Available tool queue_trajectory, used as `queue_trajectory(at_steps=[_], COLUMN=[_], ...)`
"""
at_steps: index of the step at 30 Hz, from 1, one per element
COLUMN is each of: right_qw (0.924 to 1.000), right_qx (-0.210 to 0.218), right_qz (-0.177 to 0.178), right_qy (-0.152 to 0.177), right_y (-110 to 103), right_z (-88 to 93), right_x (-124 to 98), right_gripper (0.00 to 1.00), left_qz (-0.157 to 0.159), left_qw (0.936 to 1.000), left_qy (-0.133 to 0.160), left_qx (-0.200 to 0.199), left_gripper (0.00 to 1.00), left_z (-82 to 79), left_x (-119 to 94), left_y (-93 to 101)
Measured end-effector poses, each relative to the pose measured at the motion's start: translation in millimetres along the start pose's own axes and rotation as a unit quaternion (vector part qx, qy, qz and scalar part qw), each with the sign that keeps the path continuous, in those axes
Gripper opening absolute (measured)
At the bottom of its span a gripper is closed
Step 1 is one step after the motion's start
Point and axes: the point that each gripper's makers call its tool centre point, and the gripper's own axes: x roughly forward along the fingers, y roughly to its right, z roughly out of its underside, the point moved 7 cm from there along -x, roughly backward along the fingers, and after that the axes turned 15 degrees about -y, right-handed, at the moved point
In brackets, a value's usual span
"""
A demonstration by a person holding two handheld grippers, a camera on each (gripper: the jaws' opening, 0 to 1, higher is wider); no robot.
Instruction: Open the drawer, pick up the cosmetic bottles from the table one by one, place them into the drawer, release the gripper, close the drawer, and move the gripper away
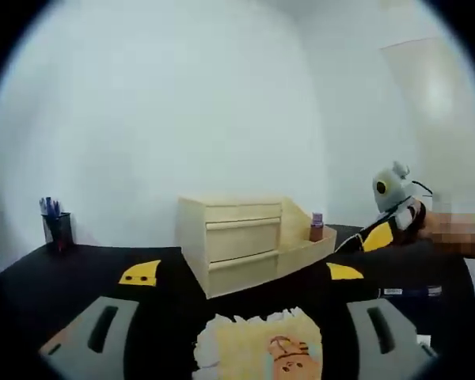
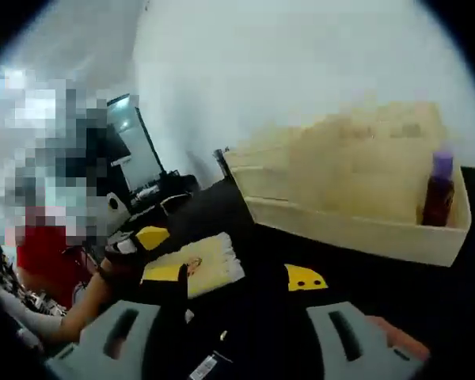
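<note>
Black table (image 2: 245, 214), bottle (image 2: 439, 190) in open drawer (image 2: 356, 233), beyond right tongs (image 2: 237, 321)

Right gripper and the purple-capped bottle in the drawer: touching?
Apart. In the right gripper view the bottle stands inside the open drawer, with black table between it and the right gripper.

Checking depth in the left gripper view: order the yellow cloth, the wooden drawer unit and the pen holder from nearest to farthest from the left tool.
1. Yellow cloth, between the jaws.
2. Wooden drawer unit, ahead, centre.
3. Pen holder, far left, by the wall.
</note>
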Motion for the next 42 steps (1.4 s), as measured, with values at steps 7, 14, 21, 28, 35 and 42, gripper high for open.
queue_trajectory(at_steps=[7,14,21,28,35,42], right_qw=[0.9978,0.9897,0.9841,0.9817,0.9800,0.9782], right_qx=[0.046,0.100,0.114,0.124,0.135,0.151], right_qz=[-0.018,-0.036,-0.019,-0.023,-0.019,-0.028], right_qy=[-0.044,-0.096,-0.135,-0.142,-0.145,-0.140], right_y=[4.5,16.6,9.7,-2.6,-6.5,-12.2], right_z=[-5.1,-14.1,-8.3,-4.0,-2.4,0.9], right_x=[17.5,40.3,59.3,69.8,75.4,80.9], right_gripper=[0.36,0.29,0.30,0.29,0.29,0.28], left_qz=[-0.051,-0.123,-0.119,-0.119,-0.131,-0.129], left_qw=[0.9983,0.9880,0.9880,0.9851,0.9810,0.9772], left_qy=[-0.022,-0.077,-0.085,-0.110,-0.133,-0.160], left_qx=[0.020,0.054,0.049,0.058,0.053,0.051], left_gripper=[0.75,0.71,0.73,0.73,0.72,0.70], left_z=[4.9,18.8,21.2,26.4,33.5,43.3], left_x=[-3.9,-9.3,-7.4,-4.0,-4.1,-1.9], left_y=[-16.2,-33.8,-36.9,-38.4,-45.4,-46.6])
